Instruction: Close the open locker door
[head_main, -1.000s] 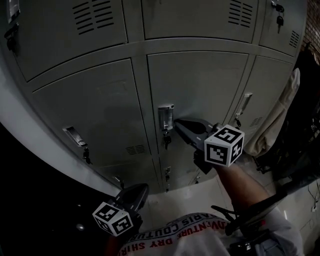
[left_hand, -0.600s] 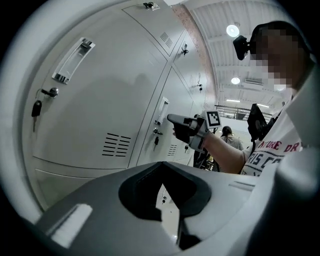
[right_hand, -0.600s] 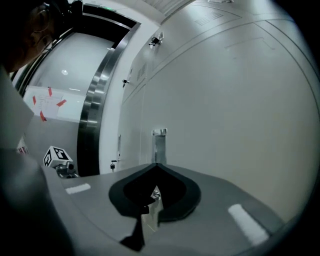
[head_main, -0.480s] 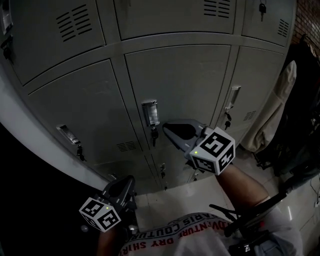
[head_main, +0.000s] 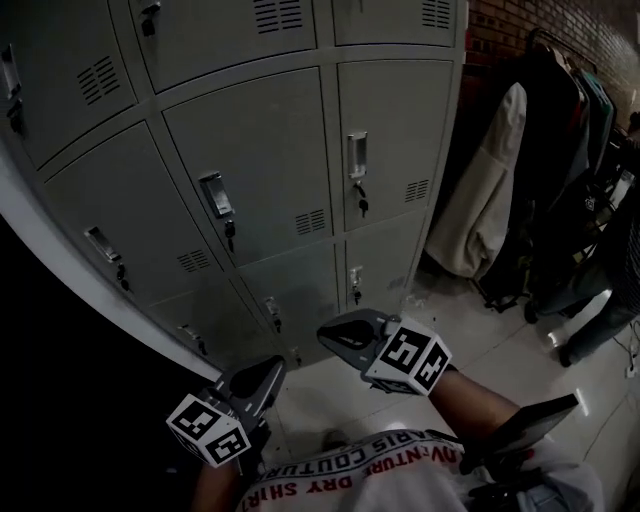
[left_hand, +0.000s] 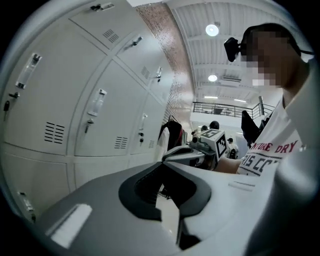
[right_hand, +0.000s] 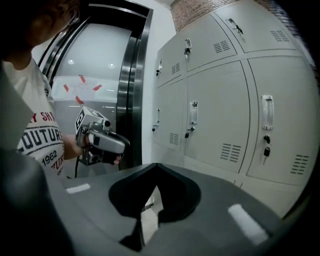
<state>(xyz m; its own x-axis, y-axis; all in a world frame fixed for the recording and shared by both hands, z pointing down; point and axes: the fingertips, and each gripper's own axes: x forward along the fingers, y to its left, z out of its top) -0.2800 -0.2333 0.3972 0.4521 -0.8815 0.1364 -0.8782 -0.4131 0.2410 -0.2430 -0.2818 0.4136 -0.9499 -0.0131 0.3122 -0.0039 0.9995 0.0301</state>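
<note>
Left gripper (head_main: 272, 368) at 7 o'clock and right gripper (head_main: 330, 338) at 6 are both clenched on nothing, well apart from the lockers (head_main: 390, 120), open floor (head_main: 470, 330) toward 4. The locker door (head_main: 262, 150) at 11 sits flush, latch (head_main: 217, 195) upright. Only the right gripper view shows a dark doorway frame (right_hand: 135, 90).

Right gripper (right_hand: 156, 166) jaws together, empty; locker doors (right_hand: 215, 115) shut alongside.
</note>
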